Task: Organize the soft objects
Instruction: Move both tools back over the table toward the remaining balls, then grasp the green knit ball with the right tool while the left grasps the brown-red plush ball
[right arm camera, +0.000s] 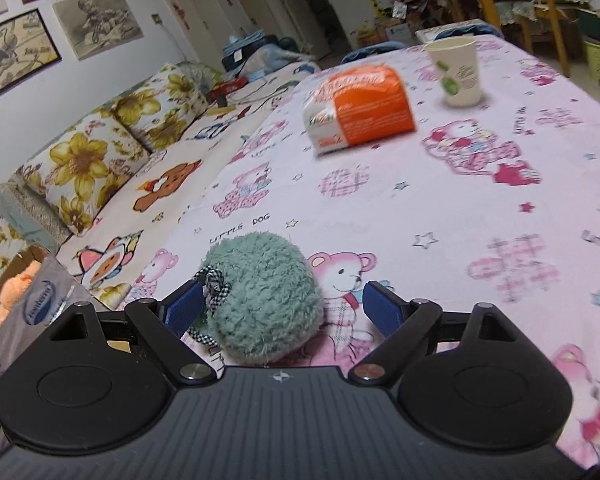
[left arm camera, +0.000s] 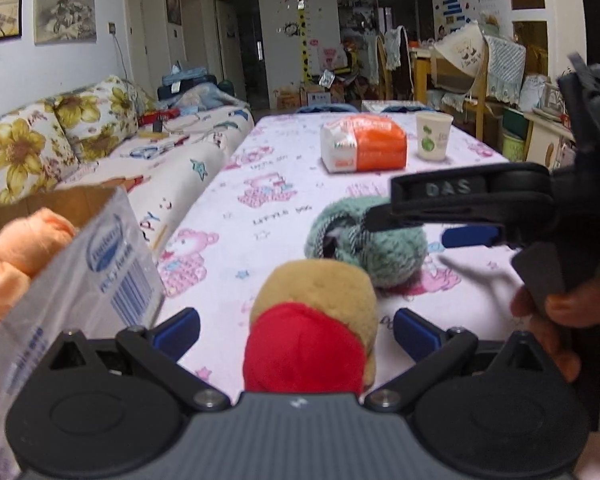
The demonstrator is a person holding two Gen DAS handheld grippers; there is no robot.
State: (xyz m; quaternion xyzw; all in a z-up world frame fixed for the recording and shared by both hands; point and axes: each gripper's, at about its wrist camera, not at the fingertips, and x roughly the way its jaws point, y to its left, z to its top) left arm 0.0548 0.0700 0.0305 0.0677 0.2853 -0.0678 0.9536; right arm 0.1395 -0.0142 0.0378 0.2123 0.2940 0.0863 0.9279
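Near left: cardboard box (left arm camera: 60, 204) holds a peach plush (left arm camera: 16, 256). Left gripper (left arm camera: 296, 330) jaws apart around the tan-and-red plush (left arm camera: 312, 320). Right gripper (right arm camera: 282, 308) jaws apart around the green plush ball (right arm camera: 260, 296), on the pink tablecloth (right arm camera: 480, 208). Both likely light, squashy; grip mid-body. Tissue pack (right arm camera: 360, 108) and paper cup (right arm camera: 456, 70) far; sofa (right arm camera: 100, 160) left.

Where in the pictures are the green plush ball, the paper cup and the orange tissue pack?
green plush ball (right arm camera: 260, 296): right wrist view, on the middle of its fuzzy body.
paper cup (right arm camera: 458, 72): right wrist view, on its side wall.
orange tissue pack (left arm camera: 363, 143): left wrist view, on its front face.
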